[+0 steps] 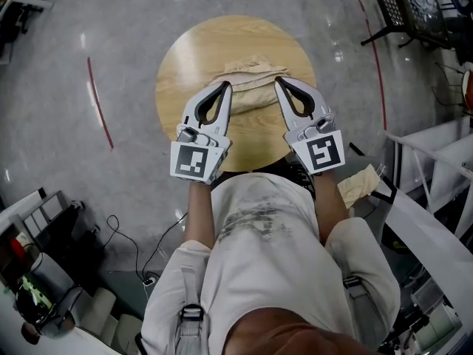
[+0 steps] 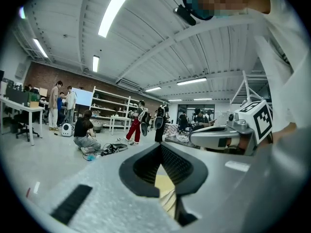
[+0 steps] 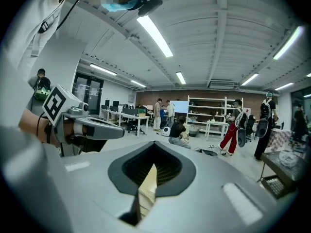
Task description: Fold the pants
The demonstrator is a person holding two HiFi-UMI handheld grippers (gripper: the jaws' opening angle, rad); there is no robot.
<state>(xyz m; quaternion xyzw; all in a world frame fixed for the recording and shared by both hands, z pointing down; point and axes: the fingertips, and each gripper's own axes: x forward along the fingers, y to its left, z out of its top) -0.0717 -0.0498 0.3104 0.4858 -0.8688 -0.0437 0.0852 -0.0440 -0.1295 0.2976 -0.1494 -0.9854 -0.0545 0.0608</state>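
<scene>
Head view only: beige pants [image 1: 253, 89] bunched mid round wooden bench [image 1: 185, 58], spanning from left claw [image 1: 226, 86] to right claw [image 1: 278, 81]. Spare beige cloth [image 1: 359, 184] low at right, off bench.

Gripper views only: both claws clamped fully together, each nipping pants edge, cloth folds showing through gap beneath tips. Bench unseen here. Instead open room: white shelving [image 3: 209, 111], person crouched on floor [image 2: 86, 134], others standing behind.

An open lab-workshop: concrete floor [image 1: 59, 124], shelving racks [image 3: 209, 113], computer desks [image 3: 124, 118], ceiling strip lights [image 3: 155, 35]
</scene>
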